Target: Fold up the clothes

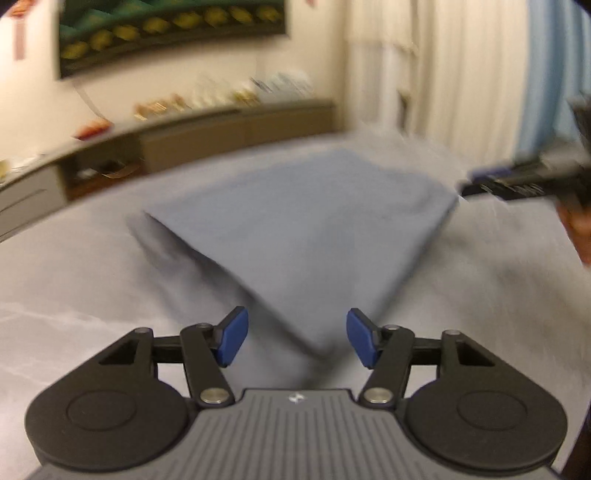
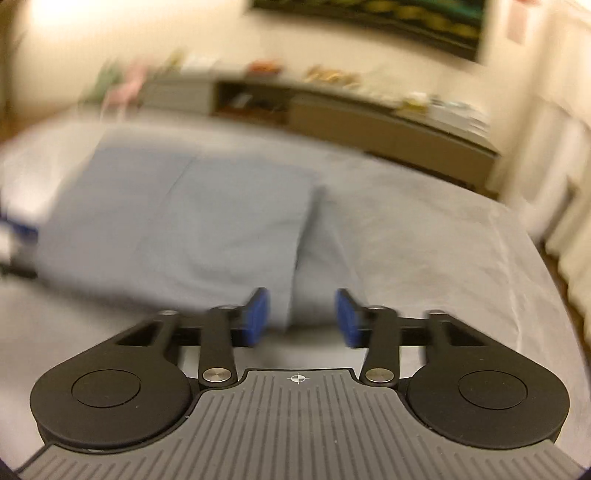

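Note:
A folded blue-grey garment [image 1: 310, 236] lies flat on the grey bed sheet [image 1: 74, 288]. My left gripper [image 1: 297, 341] is open and empty, its blue pads just short of the garment's near corner. The right gripper shows at the right edge of the left wrist view [image 1: 517, 184], beside the garment's far right corner. In the right wrist view the same garment [image 2: 177, 225] lies ahead and left, with a fold edge running toward my right gripper [image 2: 301, 319], which is open and empty just above the garment's near edge. Both views are motion-blurred.
A low cabinet [image 1: 236, 133] with small items on top runs along the far wall, also in the right wrist view [image 2: 369, 118]. A dark framed picture [image 1: 166, 33] hangs above it. Pale curtains [image 1: 443, 66] hang at the right. The bed's right edge [image 2: 535, 243] drops to the floor.

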`<state>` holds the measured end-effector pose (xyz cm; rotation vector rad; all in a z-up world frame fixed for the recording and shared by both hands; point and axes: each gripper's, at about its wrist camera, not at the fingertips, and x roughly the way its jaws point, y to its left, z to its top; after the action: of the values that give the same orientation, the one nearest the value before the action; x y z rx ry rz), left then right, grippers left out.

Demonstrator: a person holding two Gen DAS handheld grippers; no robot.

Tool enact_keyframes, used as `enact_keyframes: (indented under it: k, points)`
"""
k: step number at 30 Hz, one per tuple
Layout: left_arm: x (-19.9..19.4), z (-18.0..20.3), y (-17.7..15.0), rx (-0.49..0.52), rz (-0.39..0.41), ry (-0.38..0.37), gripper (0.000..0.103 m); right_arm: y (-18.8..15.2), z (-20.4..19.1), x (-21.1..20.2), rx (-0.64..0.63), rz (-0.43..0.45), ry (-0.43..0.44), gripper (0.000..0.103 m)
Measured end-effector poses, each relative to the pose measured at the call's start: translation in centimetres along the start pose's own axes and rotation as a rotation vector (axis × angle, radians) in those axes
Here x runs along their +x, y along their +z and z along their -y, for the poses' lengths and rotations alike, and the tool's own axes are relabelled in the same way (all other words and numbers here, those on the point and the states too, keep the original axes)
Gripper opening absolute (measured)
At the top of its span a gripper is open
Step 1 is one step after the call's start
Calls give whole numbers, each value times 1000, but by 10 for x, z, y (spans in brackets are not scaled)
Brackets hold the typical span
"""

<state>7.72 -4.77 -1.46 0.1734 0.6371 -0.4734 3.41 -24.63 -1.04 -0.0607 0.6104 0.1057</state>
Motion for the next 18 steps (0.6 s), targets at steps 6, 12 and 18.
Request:
enact_keyframes:
  k: [6, 12, 18]
  points:
    - [10, -15, -1, -110, 3, -55, 59, -2, -24, 1, -63, 57, 120, 40]
    - [48, -10, -14, -33, -114, -2, 66, 1, -20, 74, -100, -56, 65, 59]
    - [53, -32, -11, -57, -134, 46, 70, 19, 11, 102, 179, -125, 164, 59]
